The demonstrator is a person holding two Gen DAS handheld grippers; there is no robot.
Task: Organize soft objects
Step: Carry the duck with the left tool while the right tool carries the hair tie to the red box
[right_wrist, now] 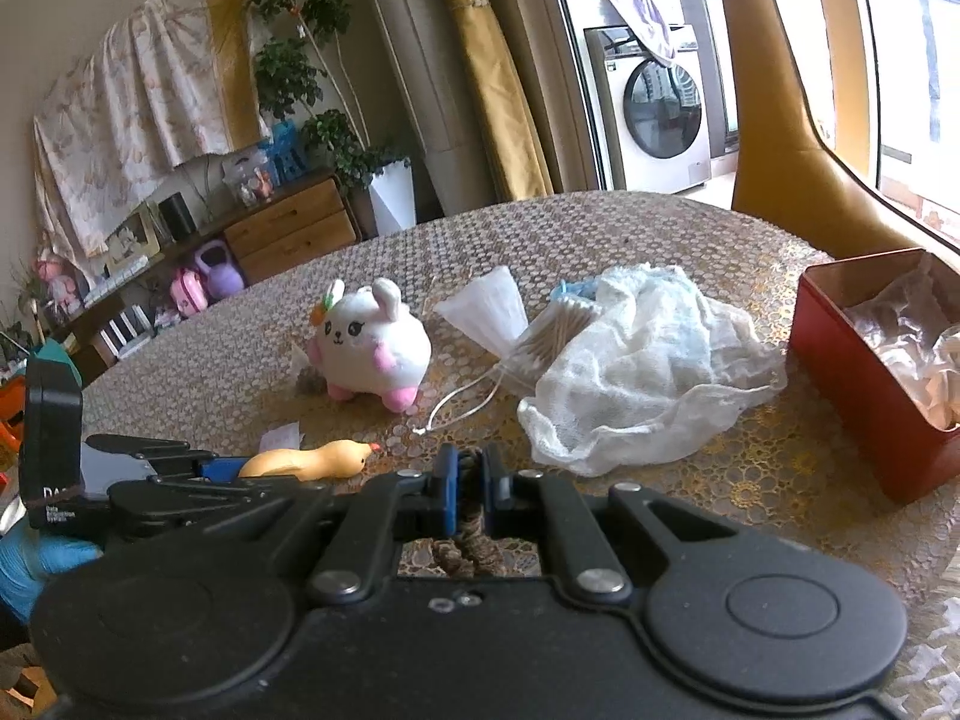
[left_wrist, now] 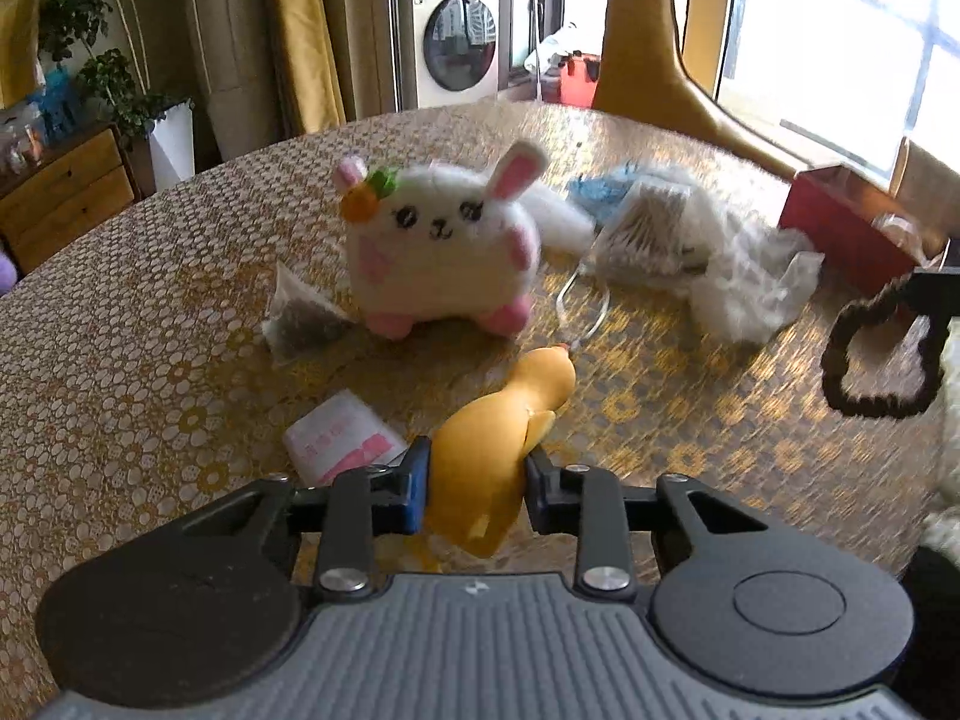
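**A:** What is in your left hand-held gripper [left_wrist: 477, 480]?

**B:** A yellow duck toy [left_wrist: 504, 420]. My jaws are closed partway on its body, one blue pad on each flank, and its head with the orange beak points away from me toward the middle of the desk [left_wrist: 120, 360]. In the right wrist view the duck hangs just above the desk surface, near the edge closest to me.

**A:** And your right hand-held gripper [right_wrist: 471, 471]?

**B:** Nearly shut, pinching a dark fuzzy hair tie [right_wrist: 471, 534]. The left wrist view shows its loop dangling below my fingers, clear of the desk, toward the right edge.

**A:** How are you holding them?

**B:** Both roughly level and pointing across the desk, left one to the left of the right. A blue glove [right_wrist: 36, 564] shows behind the left unit.

**A:** Where are the other soft things?

**B:** The white bunny plush [left_wrist: 441, 252] stands mid-desk. A white gauze cloth [right_wrist: 648, 378] lies heaped to its right, partly over a bag of cotton swabs [right_wrist: 555, 333]. The red box [right_wrist: 864, 384] sits at the right edge with crumpled white material in it.

**A:** Any writing?

**B:** A small white and pink packet [left_wrist: 342, 438] beside the duck has print, too blurred to read. The label on the left unit is also too small.
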